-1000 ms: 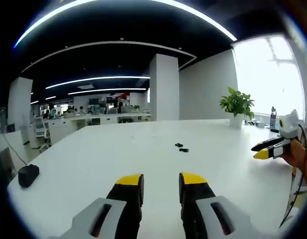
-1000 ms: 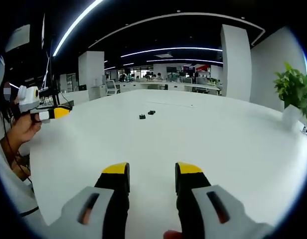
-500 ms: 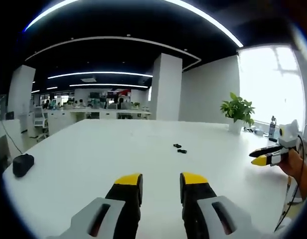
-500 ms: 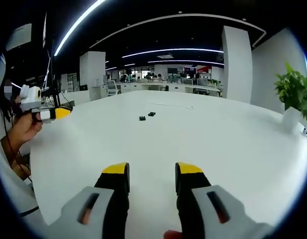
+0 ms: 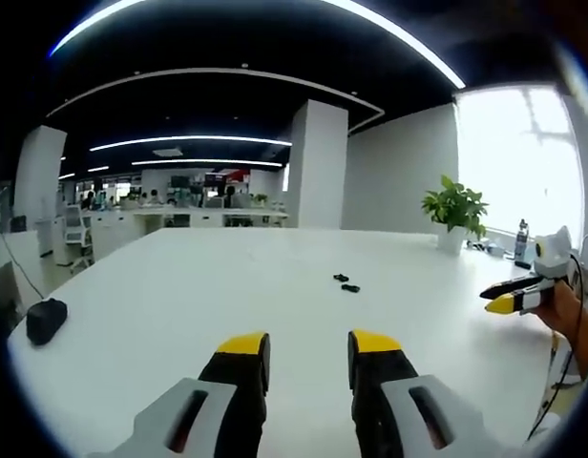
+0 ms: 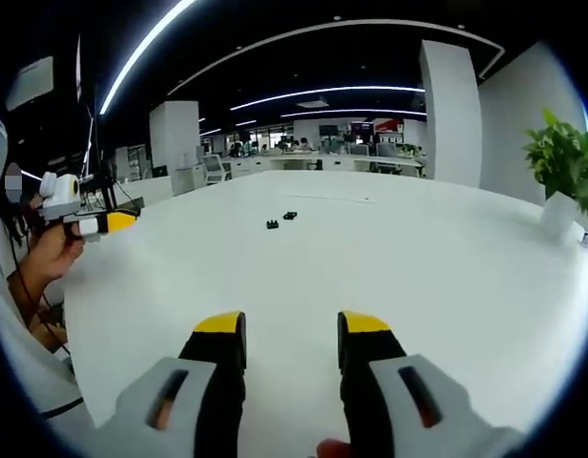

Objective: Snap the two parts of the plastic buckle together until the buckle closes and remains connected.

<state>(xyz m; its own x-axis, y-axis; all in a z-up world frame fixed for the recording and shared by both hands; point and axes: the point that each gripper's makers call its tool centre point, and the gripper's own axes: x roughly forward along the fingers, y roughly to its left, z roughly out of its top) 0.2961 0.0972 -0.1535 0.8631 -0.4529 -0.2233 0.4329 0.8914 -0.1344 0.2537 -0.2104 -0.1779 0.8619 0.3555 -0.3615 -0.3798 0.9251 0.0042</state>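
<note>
Two small black buckle parts lie apart on the white table (image 5: 179, 296), far ahead of both grippers: one part (image 5: 341, 279) and the other part (image 5: 350, 287) in the left gripper view, seen again as one part (image 6: 272, 224) and the other part (image 6: 290, 216) in the right gripper view. My left gripper (image 5: 304, 347) is open above the table with nothing between its yellow-tipped jaws; it also appears at the left of the right gripper view (image 6: 111, 222), held by a hand. My right gripper (image 6: 291, 327) is open and empty, and appears at the right edge of the left gripper view (image 5: 504, 301).
A black mouse (image 5: 44, 322) lies near the table's left edge. A potted plant (image 5: 454, 212) stands at the far right of the table, with a bottle (image 5: 520, 238) beyond it. Desks and pillars fill the office behind.
Both views have drifted only slightly with the hands. The buckle parts lie where they were, and both grippers stay open.
</note>
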